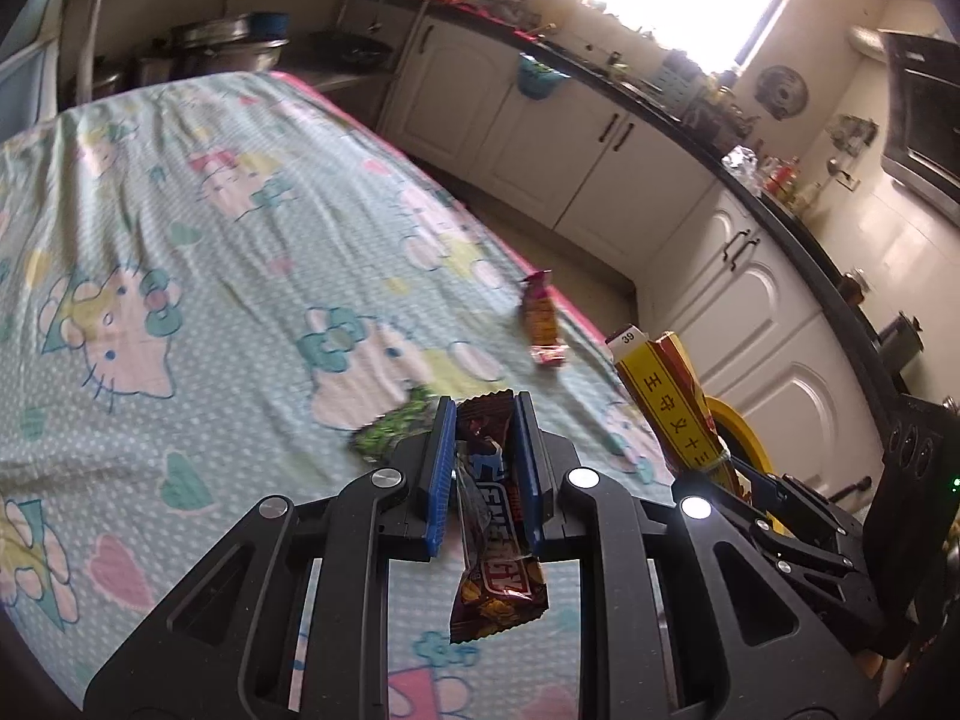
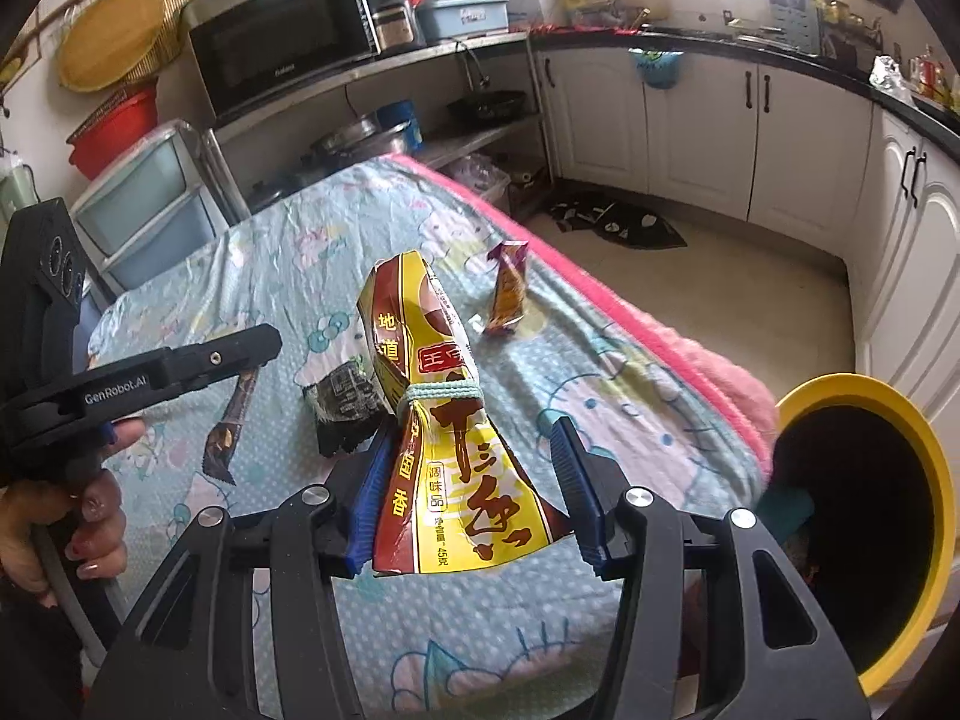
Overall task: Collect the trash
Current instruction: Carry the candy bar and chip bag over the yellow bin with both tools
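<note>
Left gripper: blue pads clamped on a brown chocolate-bar wrapper, which runs up between the pads and hangs crumpled below them, clear of the desk. From the right wrist view the same wrapper dangles under the left gripper's black body, and a hand with painted nails grips the handle at the left edge.

Right gripper: pads pressed in on the lower sides of a yellow-and-red seasoning packet, tied round the middle with pale string. Packet stands upright between the pads, its top crumpled. In the left wrist view the packet shows at right, raised above the desk edge.

Desk is covered with a light-blue cartoon-cat cloth with a pink border. On the cloth:
- small orange-and-purple snack wrapper, near the pink edge on the far right side; also seen in the left wrist view.
- dark crumpled packet, lying just behind the seasoning packet; in the left wrist view its green-printed face shows just left of the left gripper's pad.

Yellow-rimmed bin with a dark interior sits beside the desk's pink edge, at lower right, mouth facing the camera. Kitchen cabinets and a microwave behind.
</note>
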`<state>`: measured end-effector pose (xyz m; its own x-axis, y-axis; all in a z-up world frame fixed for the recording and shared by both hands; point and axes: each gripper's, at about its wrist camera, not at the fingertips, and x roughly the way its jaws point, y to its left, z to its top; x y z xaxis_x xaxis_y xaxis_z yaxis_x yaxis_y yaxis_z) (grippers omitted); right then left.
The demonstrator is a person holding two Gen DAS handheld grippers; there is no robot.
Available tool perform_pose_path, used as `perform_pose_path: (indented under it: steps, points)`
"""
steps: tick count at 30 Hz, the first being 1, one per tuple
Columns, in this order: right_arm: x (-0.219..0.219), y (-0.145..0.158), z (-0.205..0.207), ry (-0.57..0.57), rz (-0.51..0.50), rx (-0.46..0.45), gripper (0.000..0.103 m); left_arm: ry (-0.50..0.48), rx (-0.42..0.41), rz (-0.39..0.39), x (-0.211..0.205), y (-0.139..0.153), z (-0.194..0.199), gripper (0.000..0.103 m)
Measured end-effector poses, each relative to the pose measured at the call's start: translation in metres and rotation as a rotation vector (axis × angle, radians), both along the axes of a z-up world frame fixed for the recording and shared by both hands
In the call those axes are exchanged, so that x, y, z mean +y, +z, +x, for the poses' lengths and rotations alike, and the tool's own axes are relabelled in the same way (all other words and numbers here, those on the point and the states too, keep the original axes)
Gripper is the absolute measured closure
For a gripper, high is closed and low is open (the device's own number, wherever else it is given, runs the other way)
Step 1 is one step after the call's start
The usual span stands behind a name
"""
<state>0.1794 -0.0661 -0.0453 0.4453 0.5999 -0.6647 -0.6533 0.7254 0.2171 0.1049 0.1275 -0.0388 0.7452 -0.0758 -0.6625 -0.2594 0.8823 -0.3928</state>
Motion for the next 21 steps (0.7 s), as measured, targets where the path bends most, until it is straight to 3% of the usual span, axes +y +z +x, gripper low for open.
perform_pose_path:
  steps: [21]
  points:
    - [-0.095,0.021,0.003,-0.196,0.064,-0.041,0.054,-0.159,-0.076,0.051,-0.075,0.03,0.033,0.089]
